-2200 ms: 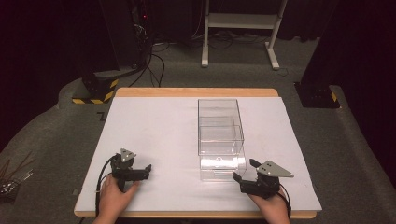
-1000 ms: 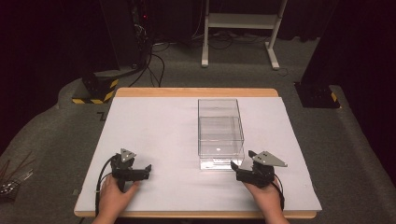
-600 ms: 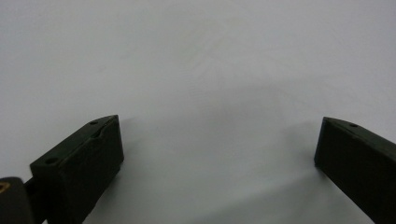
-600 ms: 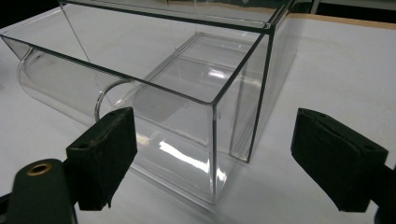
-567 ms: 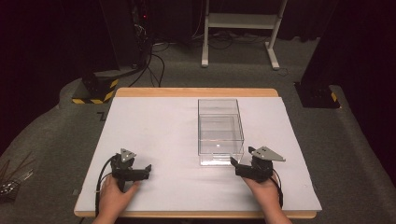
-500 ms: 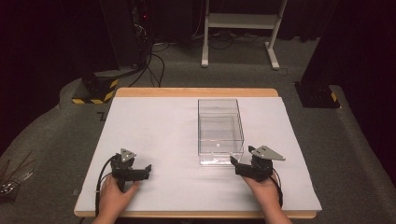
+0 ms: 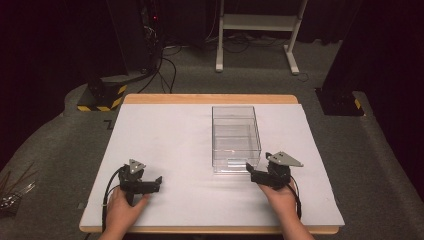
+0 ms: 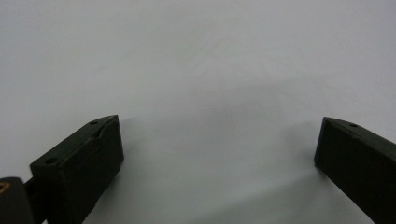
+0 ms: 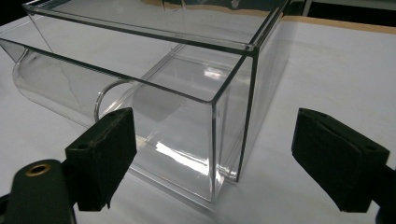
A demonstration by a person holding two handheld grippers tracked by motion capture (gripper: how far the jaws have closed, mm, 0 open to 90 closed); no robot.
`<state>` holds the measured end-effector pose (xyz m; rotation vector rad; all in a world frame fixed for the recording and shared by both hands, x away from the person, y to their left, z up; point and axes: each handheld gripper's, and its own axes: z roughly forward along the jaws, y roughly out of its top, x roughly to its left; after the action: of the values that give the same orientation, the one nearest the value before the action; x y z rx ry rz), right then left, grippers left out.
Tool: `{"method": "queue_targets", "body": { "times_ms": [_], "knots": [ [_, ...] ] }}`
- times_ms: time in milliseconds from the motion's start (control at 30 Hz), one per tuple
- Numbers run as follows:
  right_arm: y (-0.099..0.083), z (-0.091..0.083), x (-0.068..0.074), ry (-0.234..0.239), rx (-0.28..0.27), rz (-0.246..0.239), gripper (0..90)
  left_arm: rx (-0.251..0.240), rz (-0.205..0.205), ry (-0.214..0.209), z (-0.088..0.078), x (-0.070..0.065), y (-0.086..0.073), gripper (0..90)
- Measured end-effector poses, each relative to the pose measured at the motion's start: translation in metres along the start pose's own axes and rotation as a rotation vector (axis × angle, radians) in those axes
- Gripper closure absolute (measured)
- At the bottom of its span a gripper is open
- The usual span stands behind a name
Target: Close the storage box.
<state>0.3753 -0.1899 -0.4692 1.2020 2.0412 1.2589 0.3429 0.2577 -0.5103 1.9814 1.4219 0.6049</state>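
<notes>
A clear rectangular plastic box (image 7: pixel 236 138) with an open top stands on the white table cover (image 7: pixel 170 135), right of the middle. The right gripper (image 7: pixel 256 175) is just beside the near right corner of this box (image 9: pixel 187 93), with its jaws wide apart and the corner between them, not touching. The left gripper (image 7: pixel 156 184) rests low on the cover near the front left, well apart from the box, jaws also apart with only the white surface between them

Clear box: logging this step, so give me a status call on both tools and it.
Left tool open, on bare white table. Right tool open at near corner of clear box, nothing gripped. Box empty, path clear.
</notes>
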Motion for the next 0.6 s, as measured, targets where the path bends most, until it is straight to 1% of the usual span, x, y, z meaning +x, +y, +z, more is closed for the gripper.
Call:
{"method": "queue_targets", "body": {
  "times_ms": [233, 333, 600],
  "knots": [
    [0.004, 0.006, -0.003, -0.014, -0.001, 0.005, 14.1, 0.000, 0.000, 0.000, 0.000, 0.000, 0.000, 1.5],
    [0.006, 0.009, -0.004, -0.018, -0.003, 0.015, 14.1, 0.000, 0.000, 0.000, 0.000, 0.000, 0.000, 1.5],
    [0.012, 0.017, -0.007, -0.042, 0.002, 0.009, 14.0, 0.000, 0.003, 0.001, 0.000, 0.000, 0.000, 1.5]
  ]
}}
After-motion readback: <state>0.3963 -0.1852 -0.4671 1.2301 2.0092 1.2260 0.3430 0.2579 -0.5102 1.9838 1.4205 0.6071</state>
